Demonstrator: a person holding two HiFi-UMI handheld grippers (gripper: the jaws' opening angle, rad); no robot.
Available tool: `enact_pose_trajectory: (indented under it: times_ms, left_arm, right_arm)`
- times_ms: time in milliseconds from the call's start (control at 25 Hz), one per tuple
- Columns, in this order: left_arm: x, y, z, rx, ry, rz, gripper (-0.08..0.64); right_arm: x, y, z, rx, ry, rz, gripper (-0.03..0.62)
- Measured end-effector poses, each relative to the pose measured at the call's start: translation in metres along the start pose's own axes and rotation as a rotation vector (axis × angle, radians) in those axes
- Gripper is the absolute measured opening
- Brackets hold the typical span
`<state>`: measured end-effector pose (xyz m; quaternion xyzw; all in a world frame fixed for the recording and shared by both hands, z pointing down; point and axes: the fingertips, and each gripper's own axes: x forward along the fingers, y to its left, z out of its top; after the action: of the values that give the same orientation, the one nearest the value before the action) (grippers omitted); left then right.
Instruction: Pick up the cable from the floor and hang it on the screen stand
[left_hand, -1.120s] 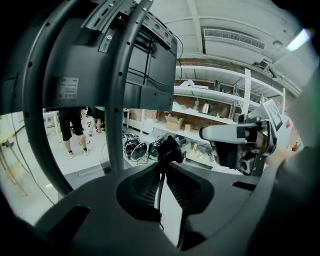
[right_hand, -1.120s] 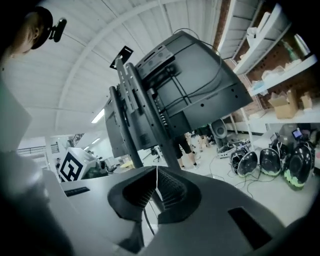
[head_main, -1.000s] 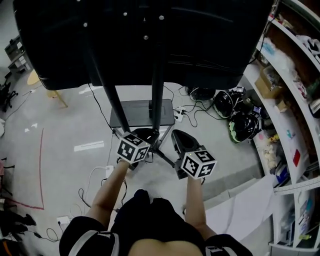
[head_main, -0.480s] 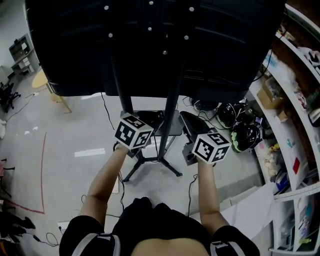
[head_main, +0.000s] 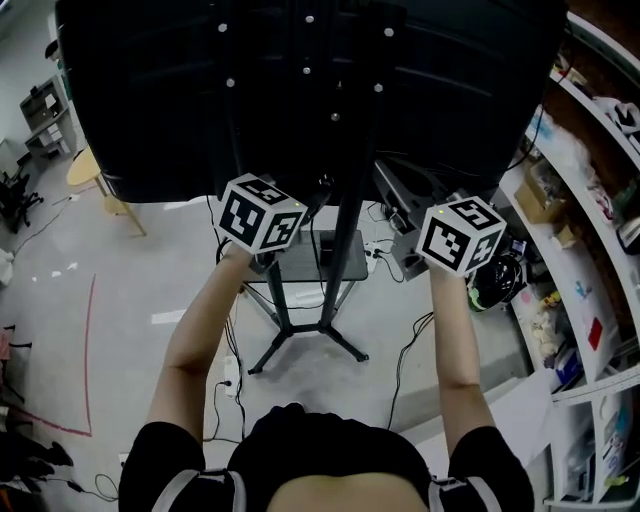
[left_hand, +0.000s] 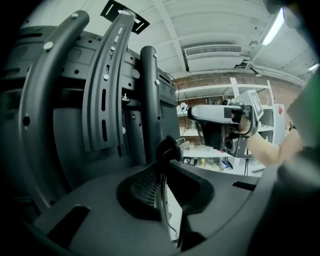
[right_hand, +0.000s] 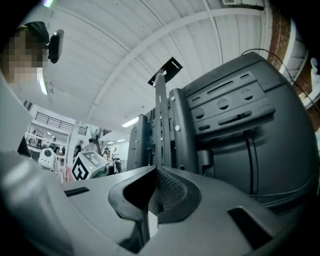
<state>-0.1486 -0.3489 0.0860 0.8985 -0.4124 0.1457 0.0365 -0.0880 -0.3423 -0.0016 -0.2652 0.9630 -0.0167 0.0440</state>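
The cable (left_hand: 167, 148) is pinched in the left claw (left_hand: 162, 167) and held up at the screen stand (head_main: 346, 250). The right claw (right_hand: 155, 175) is pressed together. Hanging is not yet done.

Lab/workshop w/ cluttered shelves (head_main: 578, 272); cables (head_main: 218, 398) strewn on floor (head_main: 130, 300).

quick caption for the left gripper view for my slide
Left tool pinching a thin black cable beside the uprights of the screen stand
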Motion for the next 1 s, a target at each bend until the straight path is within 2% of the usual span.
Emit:
enact_pose_trajectory:
  times_ms: [400, 600, 1000]
  left_arm:
    - [-0.014, 0.034, 0.107, 0.217, -0.05, 0.093, 0.047]
    - [-0.019, 0.044, 0.142, 0.277, -0.066, 0.117, 0.047]
    - [-0.026, 0.054, 0.216, 0.432, -0.054, 0.158, 0.048]
  right_arm:
    - [0.008, 0.006, 0.057, -0.129, -0.024, 0.066, 0.025]
    - [0.011, 0.005, 0.082, -0.182, -0.043, 0.071, 0.025]
    - [0.018, -0.002, 0.126, -0.183, -0.089, 0.077, 0.025]
